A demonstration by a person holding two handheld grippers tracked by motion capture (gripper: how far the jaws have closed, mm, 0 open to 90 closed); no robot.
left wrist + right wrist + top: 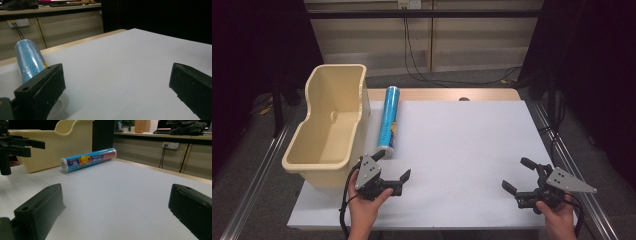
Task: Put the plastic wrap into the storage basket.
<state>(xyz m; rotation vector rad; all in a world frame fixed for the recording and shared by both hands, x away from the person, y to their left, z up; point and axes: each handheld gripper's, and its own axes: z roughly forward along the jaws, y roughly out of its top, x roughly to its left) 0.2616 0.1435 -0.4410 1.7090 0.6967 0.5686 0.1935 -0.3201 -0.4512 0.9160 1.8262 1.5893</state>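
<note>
A: What's on the worktop [472, 145]?
B: A white sheet covers it, and a cream plastic bin [332, 120] sits at its left edge.
A: Behind it?
B: Black cables [422, 70] hang from a wall socket [409, 4]

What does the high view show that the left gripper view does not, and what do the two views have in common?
High view alone: the cream plastic bin at the table's left edge, the right claw and both of the person's hands, each claw open and holding nothing. Left gripper view alone: a wall socket and a dark heap on a far counter. Both: the blue tube lying on its side on the white table sheet, and the left claw.
</note>
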